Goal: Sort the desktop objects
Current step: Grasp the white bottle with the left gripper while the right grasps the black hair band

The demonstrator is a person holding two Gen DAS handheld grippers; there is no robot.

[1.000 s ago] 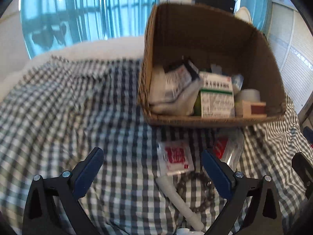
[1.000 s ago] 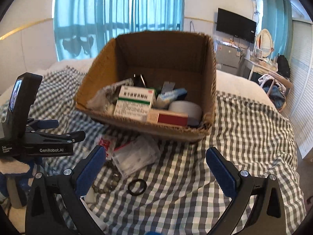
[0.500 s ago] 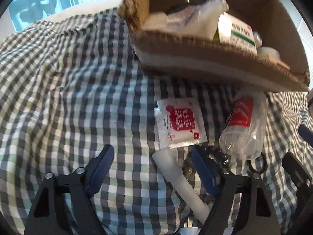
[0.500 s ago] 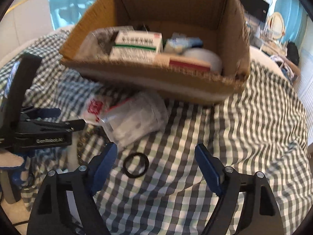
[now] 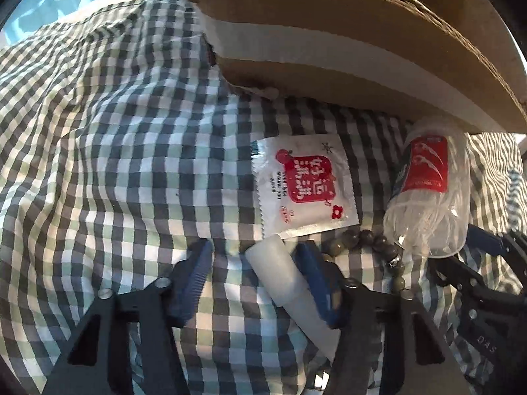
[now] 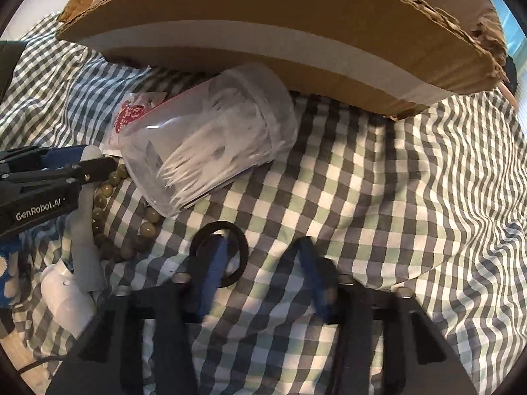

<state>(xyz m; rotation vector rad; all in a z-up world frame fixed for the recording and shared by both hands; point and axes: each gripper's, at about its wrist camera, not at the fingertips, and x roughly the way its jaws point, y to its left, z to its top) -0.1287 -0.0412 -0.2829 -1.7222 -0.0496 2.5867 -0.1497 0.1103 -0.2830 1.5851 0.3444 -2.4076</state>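
White tube [image 5: 290, 283] lies between left jaws; black ring [image 6: 220, 254] under right jaws.

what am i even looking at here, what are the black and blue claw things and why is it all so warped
They are two handheld grippers, one in each of a person's hands, each carrying a fisheye camera that bends the view. The left gripper is open around a white tube. The right gripper is open over a black ring. On the checked cloth also lie a red and white sachet, a bead bracelet and a clear jar of picks, in front of a cardboard box. Nothing is gripped yet.
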